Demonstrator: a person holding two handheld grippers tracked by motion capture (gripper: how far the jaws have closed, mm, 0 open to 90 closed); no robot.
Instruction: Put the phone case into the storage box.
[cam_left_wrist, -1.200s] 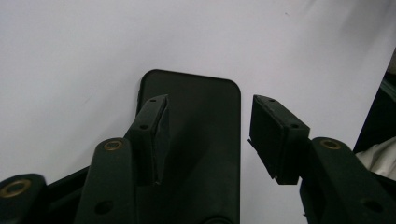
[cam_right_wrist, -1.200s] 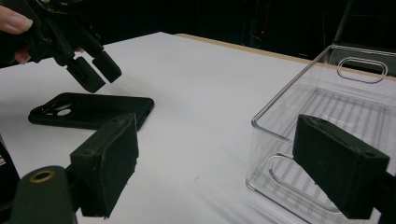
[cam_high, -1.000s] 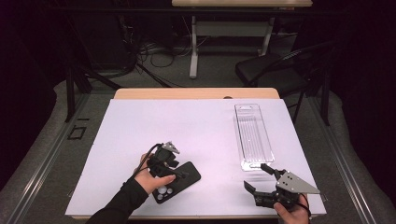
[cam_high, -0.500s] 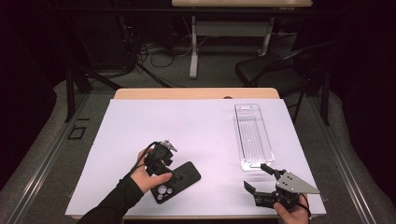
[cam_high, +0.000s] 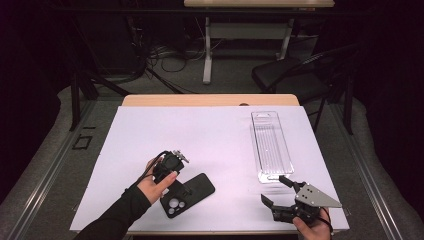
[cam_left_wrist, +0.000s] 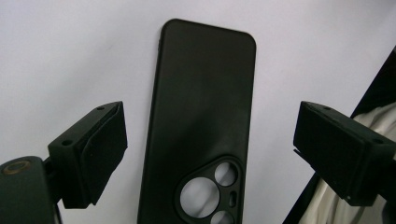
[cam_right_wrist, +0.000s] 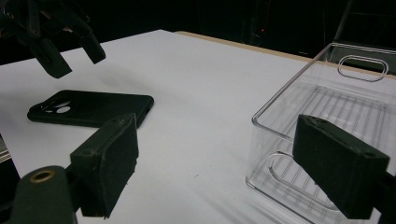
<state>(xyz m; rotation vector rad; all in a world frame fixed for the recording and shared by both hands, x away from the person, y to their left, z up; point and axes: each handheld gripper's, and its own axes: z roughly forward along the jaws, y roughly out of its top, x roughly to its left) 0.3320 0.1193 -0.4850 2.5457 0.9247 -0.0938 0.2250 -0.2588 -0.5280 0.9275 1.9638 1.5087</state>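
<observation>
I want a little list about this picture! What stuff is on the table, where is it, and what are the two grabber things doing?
table: white top
phone case: black, lying flat, camera holes showing, near the front left
clear bin: see-through plastic, empty, on the right side
left gripper: open, above the phone case, not touching it
right gripper: open, holding nothing, near the front end of the clear bin

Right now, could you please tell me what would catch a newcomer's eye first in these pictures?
Probably the black phone case, lying back-up near the front left of the white table, with the left gripper hanging open right over it. Next, the empty clear plastic bin at the right, beyond the open right gripper.
</observation>
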